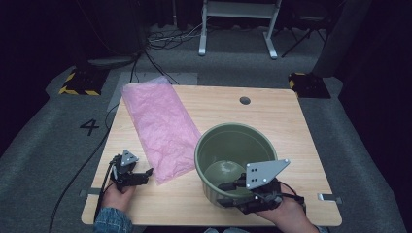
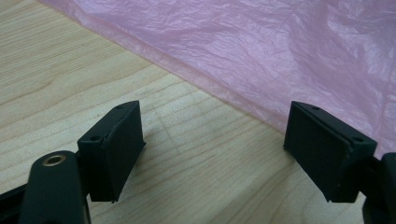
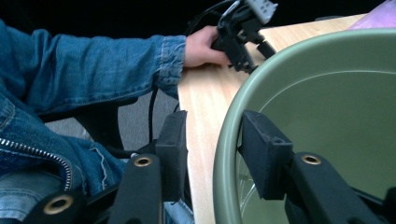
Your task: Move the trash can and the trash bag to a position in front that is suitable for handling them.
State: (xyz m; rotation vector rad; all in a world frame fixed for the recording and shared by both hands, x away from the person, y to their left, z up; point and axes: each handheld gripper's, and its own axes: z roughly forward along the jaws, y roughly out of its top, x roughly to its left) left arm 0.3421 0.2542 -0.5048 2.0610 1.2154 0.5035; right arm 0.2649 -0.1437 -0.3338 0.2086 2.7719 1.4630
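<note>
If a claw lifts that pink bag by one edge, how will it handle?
The pink bag is thin, crinkled film lying flat on the table, so it would likely droop and fold, not hold its shape. It looks very light; a push would probably bunch it rather than slide it whole. The open left claw may struggle to get a pad under the flat edge.

Your left gripper (image 1: 145, 173) is matte black, a small grey three-cornered plate on top and a black cable off its back. Your right gripper (image 1: 233, 191) carries a larger grey plate drilled with small holes. Brass-ringed screw holes mark the black jaw arms; pads are square, dull rubber. Blue denim sleeve (image 3: 93, 70), stitched cuff, metal zip.
</note>
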